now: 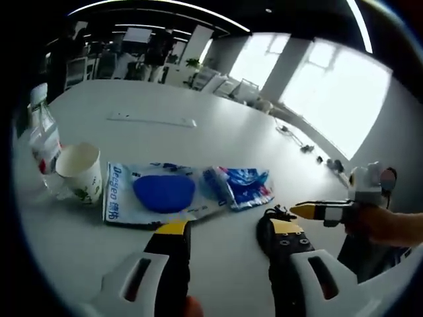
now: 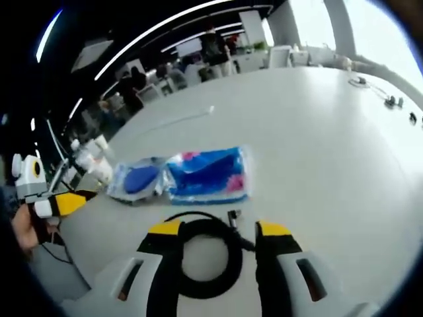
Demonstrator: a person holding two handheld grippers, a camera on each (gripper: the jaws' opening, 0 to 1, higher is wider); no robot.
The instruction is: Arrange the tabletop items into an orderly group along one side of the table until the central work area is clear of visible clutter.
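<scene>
Right gripper fingers spread wide, straddling the coiled black cable on the white surface, not closed on it. Left gripper fingers also open, holding nothing. The cable looks light and floppy, likely to uncoil, so pinch across the bundled loop. Blue packets, paper cup and bottle sit beyond.

big white table with a water bottle, paper cup, two blue packets and a coiled black cable, all near one edge.
</scene>
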